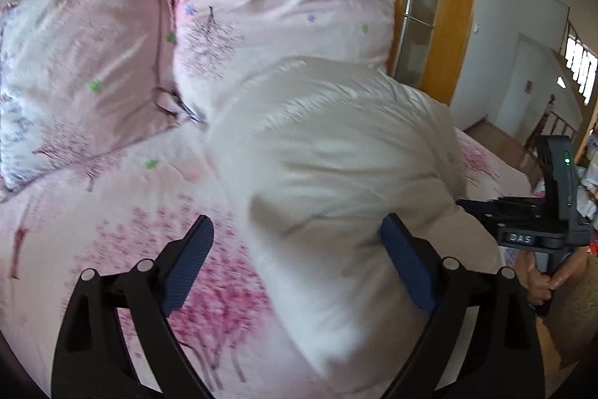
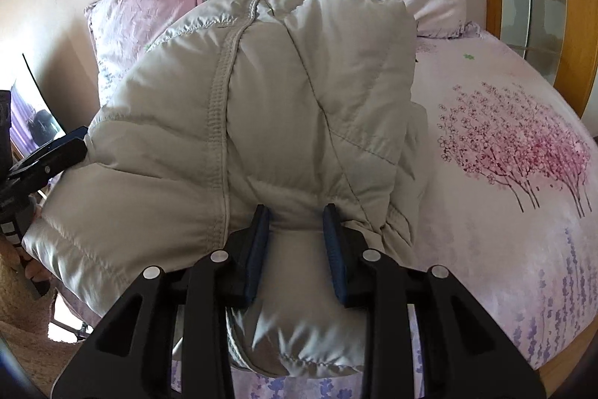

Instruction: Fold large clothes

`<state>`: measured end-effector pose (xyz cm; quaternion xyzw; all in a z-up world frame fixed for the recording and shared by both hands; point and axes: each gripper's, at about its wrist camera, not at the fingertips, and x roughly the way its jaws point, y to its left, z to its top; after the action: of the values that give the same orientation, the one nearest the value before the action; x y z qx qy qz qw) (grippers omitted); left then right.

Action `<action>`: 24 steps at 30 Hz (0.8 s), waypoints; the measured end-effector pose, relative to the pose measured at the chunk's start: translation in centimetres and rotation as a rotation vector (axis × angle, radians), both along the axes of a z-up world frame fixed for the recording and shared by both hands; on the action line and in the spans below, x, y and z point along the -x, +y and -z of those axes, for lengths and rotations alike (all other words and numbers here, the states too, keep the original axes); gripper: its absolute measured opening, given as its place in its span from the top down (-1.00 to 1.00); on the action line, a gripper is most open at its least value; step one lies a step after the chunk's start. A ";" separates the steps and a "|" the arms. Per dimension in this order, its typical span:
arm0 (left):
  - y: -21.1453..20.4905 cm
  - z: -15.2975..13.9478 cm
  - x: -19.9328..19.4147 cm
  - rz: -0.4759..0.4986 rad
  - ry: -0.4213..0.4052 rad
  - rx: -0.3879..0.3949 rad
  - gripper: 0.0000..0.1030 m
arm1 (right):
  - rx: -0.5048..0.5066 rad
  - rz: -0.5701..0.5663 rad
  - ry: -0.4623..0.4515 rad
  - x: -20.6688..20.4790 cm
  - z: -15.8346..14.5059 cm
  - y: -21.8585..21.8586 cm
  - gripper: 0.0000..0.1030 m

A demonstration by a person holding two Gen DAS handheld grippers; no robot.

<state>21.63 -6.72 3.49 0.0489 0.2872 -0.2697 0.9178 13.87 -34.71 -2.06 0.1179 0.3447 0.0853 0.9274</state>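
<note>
Pale grey, the padded jacket (image 2: 261, 107) lies bunched on the bed (image 2: 504, 144) near the pillows (image 1: 261, 25), not yet a flat neat packet. The right hand-held gripper (image 2: 297, 242) is clamped on its near fold. The left hand-held gripper (image 1: 299, 264) stands apart, one pad touching the cloth. I judge the folding about half done.

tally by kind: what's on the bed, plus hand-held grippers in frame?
Pillows: 2
Puffer jacket: 1
Hand-held grippers: 2, left hand-held gripper and right hand-held gripper
Total: 5
</note>
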 end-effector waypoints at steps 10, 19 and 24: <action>1.8 -0.6 -2.9 -0.107 0.052 -0.009 -0.96 | -0.358 0.084 -0.004 -0.6 -3.6 -7.6 -0.64; 1.7 -0.2 -4.1 -0.095 0.096 0.013 -0.96 | -0.424 0.077 0.090 -2.9 -2.9 -8.5 -0.66; 2.2 0.7 -5.9 -0.057 0.204 0.111 -0.96 | -0.524 0.053 0.179 -4.2 -1.3 -9.6 -0.72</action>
<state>27.52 -4.49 2.78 -0.0377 0.3650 -0.2624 0.8924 18.07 -44.31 -0.79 0.3698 0.3883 0.1366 0.8330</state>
